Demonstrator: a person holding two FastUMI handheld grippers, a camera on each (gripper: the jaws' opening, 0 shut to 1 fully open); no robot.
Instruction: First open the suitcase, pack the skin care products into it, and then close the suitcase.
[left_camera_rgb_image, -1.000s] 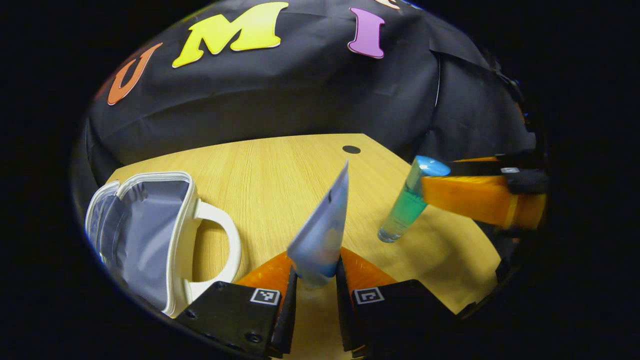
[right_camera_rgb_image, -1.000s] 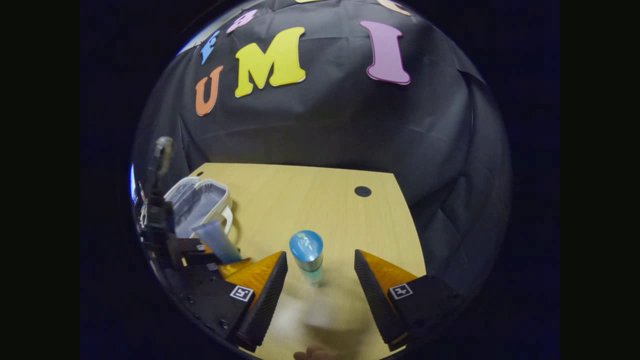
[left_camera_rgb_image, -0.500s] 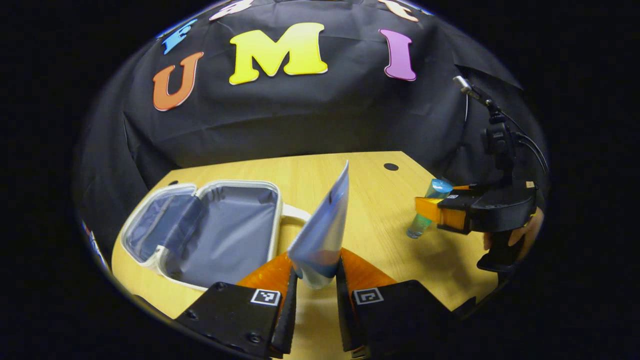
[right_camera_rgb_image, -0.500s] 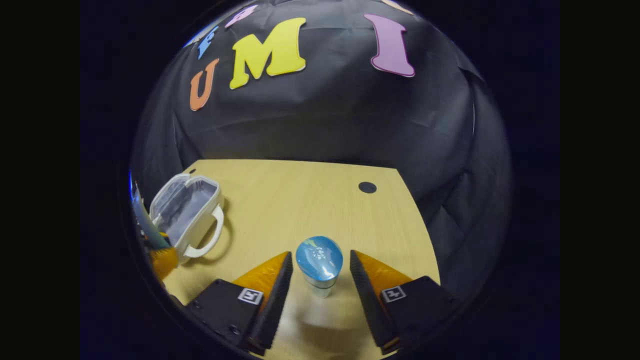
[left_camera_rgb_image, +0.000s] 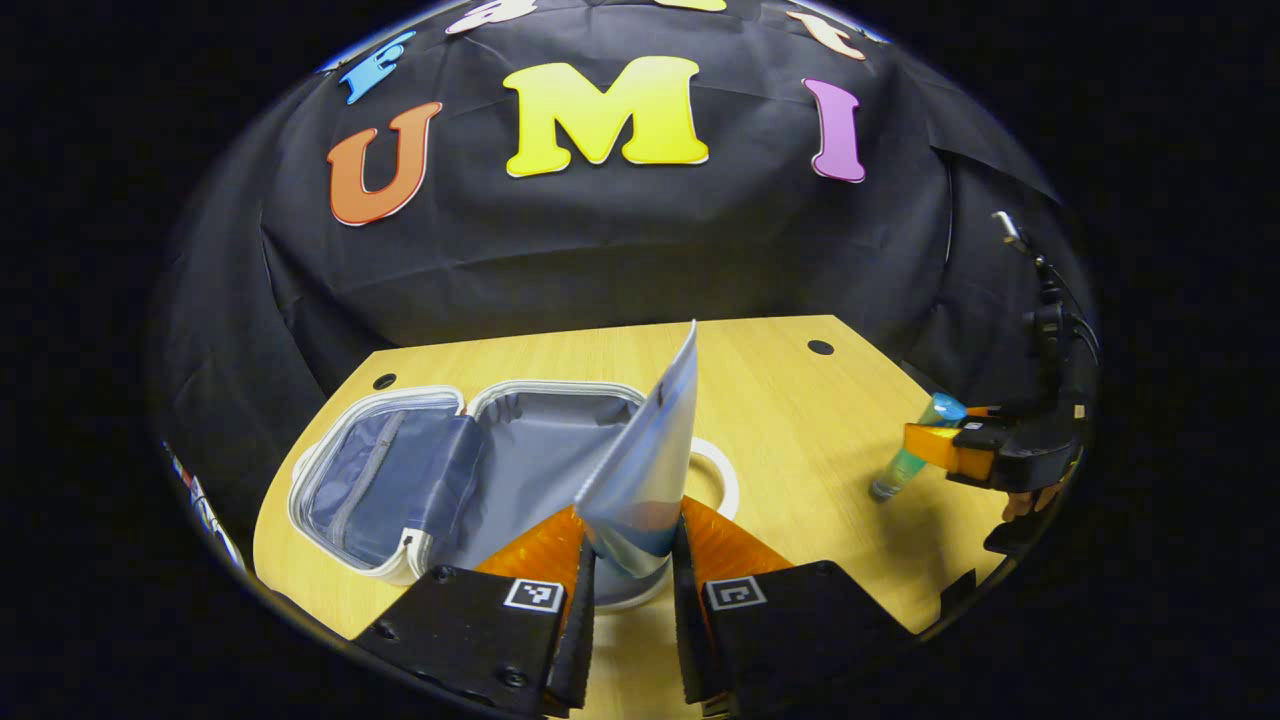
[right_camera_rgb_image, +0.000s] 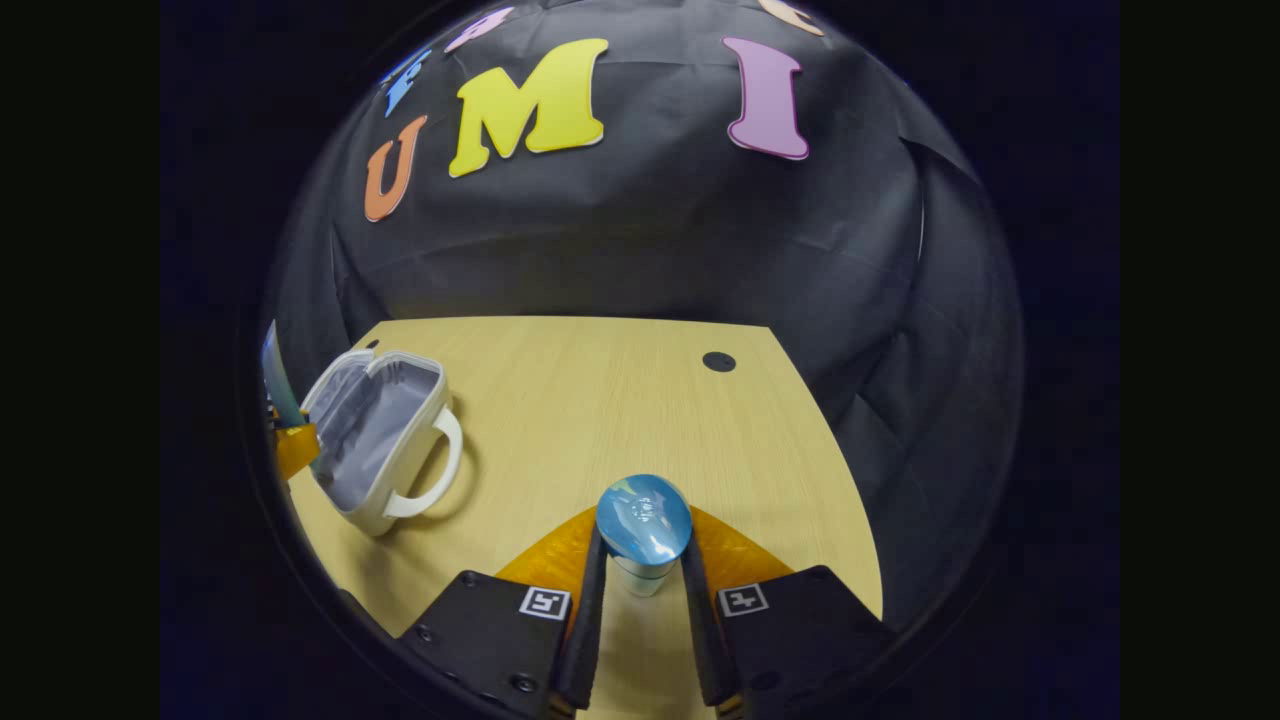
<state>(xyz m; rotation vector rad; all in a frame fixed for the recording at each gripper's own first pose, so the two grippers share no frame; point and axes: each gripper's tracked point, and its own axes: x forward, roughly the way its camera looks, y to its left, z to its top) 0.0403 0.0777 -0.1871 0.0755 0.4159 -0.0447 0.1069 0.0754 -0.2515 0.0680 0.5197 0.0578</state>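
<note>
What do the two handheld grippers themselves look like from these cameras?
Both the left gripper and the right gripper have black angular bodies, each carrying a square black-and-white marker tag beside each finger. In the left gripper view, the right gripper's black body has a post standing on it with a thin cable.

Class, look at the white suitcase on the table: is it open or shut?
Open. The suitcase lies with both halves spread flat on the table, grey lining showing. No products are visible inside.
</note>
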